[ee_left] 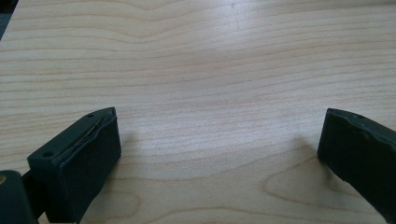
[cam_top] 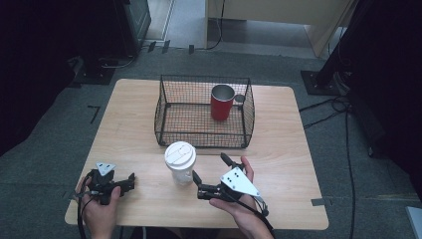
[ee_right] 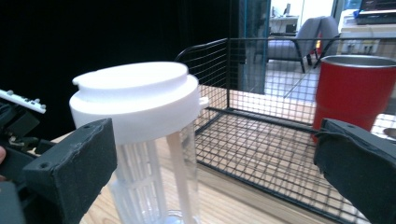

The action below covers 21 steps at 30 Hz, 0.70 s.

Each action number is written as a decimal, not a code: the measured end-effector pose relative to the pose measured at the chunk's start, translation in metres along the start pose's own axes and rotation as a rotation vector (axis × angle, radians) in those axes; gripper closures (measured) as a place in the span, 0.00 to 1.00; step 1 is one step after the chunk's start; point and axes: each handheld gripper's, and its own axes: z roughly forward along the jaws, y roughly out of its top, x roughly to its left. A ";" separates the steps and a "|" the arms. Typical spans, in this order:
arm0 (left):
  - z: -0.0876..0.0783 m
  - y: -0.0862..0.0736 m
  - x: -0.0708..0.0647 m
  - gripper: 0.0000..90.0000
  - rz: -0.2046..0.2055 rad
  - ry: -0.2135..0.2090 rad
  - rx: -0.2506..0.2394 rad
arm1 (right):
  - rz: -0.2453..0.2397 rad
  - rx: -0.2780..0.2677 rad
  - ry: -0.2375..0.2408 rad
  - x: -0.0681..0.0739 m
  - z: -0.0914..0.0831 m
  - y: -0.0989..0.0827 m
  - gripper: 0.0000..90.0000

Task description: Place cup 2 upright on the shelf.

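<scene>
So: wooden table (cam_top: pixel 278 149), light grain, rounded corners, sitting on grey floor.

Black wire basket (cam_top: pixel 171 124) on the far half of the table, roughly centred. Open top, mesh walls and floor.

Red cup (cam_top: pixel 222 103) with a metal rim stands upright inside the basket, toward its back right corner. The right gripper view shows it at the right edge, behind mesh.

White lidded cup (cam_top: pixel 180 163) stands upright on the table just in front of the basket's near wall, apart from it. Body is clear with white ribs; lid is white and flat-topped.

Right gripper (cam_top: pixel 211 172) held in the person's right hand (cam_top: pixel 239 201), grey plate on top, lying just right of the white cup. Jaws spread wide. In the right gripper view the left jaw sits beside the cup just under the lid; probably not touching, though the angle is too poor to be sure. The right jaw is well off to the side. It grips nothing.

Left gripper (cam_top: pixel 130 181) in the left hand (cam_top: pixel 99 209) at the near left corner of the table, well apart from the white cup. Its own view shows both jaws wide apart over bare wood, nothing between them.
</scene>
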 end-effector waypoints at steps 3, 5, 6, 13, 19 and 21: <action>0.000 0.000 0.000 0.00 0.000 0.000 0.000 | 0.005 0.008 0.013 0.004 0.005 -0.003 0.00; 0.000 0.000 0.000 0.00 0.000 0.000 0.000 | 0.006 0.008 0.020 0.006 0.006 -0.004 0.00; 0.000 0.000 0.000 0.00 0.000 0.000 0.000 | 0.007 0.015 0.030 0.007 0.008 -0.006 0.00; 0.000 0.000 0.000 0.00 0.000 0.000 0.000 | 0.014 0.028 0.051 0.014 0.019 -0.012 0.00; 0.000 0.000 0.000 0.00 -0.002 0.000 0.000 | 0.001 0.031 0.070 0.020 0.026 -0.014 0.00; 0.000 0.000 0.000 0.00 -0.001 -0.001 0.000 | 0.000 0.032 0.070 0.021 0.027 -0.014 0.00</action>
